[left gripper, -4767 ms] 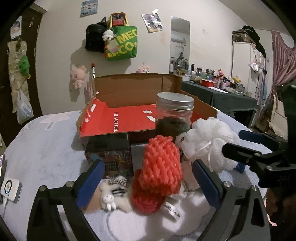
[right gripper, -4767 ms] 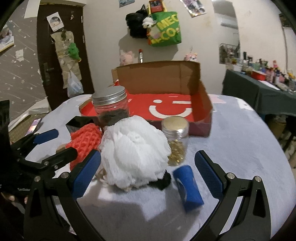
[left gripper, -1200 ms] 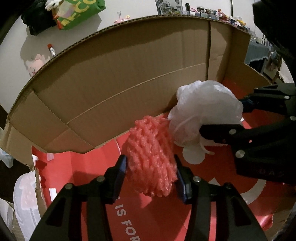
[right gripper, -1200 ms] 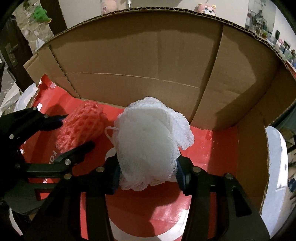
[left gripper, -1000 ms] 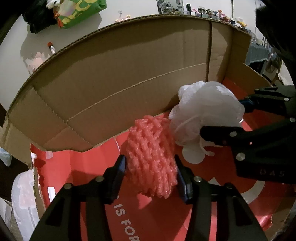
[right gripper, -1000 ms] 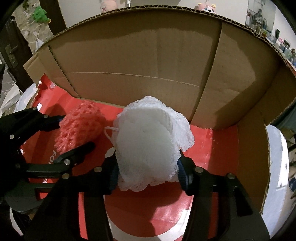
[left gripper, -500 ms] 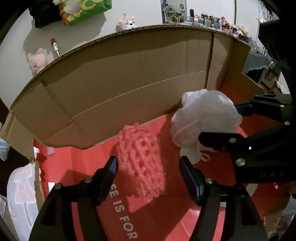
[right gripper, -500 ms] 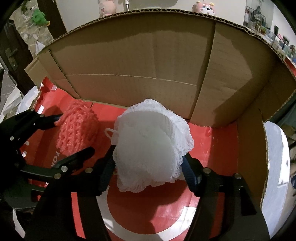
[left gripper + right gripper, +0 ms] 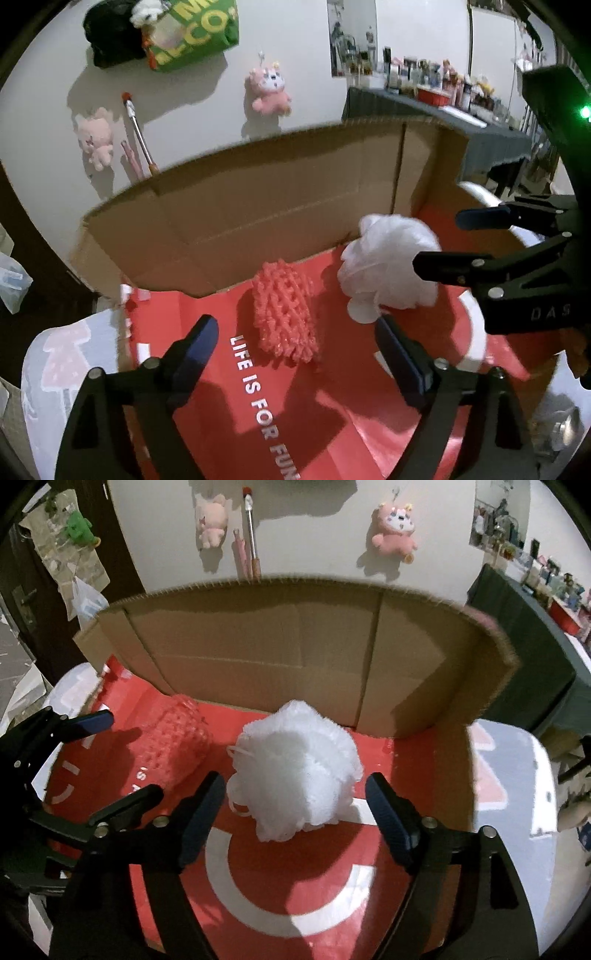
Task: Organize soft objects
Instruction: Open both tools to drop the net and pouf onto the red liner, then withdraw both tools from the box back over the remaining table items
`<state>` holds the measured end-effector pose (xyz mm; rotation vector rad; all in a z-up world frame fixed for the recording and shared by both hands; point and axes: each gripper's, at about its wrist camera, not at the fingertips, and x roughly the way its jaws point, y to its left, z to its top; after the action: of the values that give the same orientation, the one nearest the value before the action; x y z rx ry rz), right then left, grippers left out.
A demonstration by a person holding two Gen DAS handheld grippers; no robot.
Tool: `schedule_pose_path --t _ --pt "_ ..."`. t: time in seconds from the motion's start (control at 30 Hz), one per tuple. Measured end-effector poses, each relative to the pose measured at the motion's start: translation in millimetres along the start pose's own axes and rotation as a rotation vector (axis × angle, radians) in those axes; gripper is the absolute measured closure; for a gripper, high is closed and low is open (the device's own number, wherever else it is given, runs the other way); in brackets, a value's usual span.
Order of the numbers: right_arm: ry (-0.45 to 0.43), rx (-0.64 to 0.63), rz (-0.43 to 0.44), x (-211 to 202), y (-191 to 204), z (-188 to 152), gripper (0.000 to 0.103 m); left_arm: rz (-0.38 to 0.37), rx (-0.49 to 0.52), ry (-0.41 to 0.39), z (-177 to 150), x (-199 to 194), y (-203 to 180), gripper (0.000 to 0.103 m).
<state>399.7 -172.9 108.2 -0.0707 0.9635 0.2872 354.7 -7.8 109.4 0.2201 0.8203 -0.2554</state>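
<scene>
The left claw (image 9: 291,350) stands spread, its jaws having just been opening, with nothing pinched; the red net (image 9: 284,310) lies beyond its tips on the red floor of the box (image 9: 258,206), free of both pads. That net looks like foam mesh: very light, springy, easily crushed, and rough enough not to slip. I judge it best taken across its middle, on the long sides, with a gentle squeeze, since a hard one would flatten it.

Just to its right, close but apparently not touching, sits the white pouf (image 9: 295,768), near the back wall of the box. The right claw (image 9: 295,805) is also spread, its jaws having just been opening too, and the pouf rests ahead of its tips with neither pad pressing it. The pouf seems feather-light, fluffy and very compressible; the ruffles would give under the pads, so a grip across its widest part should hold, or by the cord loop at its left side.

Counted: one red net, one white pouf, one box, two claws. On the wall behind hang two pink plush toys (image 9: 393,530), not within reach here.
</scene>
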Motion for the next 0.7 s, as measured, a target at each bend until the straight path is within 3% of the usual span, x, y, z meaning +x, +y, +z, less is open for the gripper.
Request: schedule_pose_path --t 0.1,0.2,0.37,0.7 --pt "-0.034 -0.001 -0.004 -23 7 -4 0.024 -0.011 -0.019 -0.033 -3 -22 0 0.012" --pt "-0.069 -0.006 -0.007 -51 9 -11 0.023 -0.016 -0.037 -0.076 -11 -50 -8 0.004" --pt "-0.141 -0.029 -0.021 -98 23 -29 0.015 -0.011 -0.063 -0.161 -22 -100 -18 0.000" --pt "-0.304 -0.068 -0.041 -190 42 -79 0.011 -0.028 -0.128 -0.302 -54 -179 -28 0.000"
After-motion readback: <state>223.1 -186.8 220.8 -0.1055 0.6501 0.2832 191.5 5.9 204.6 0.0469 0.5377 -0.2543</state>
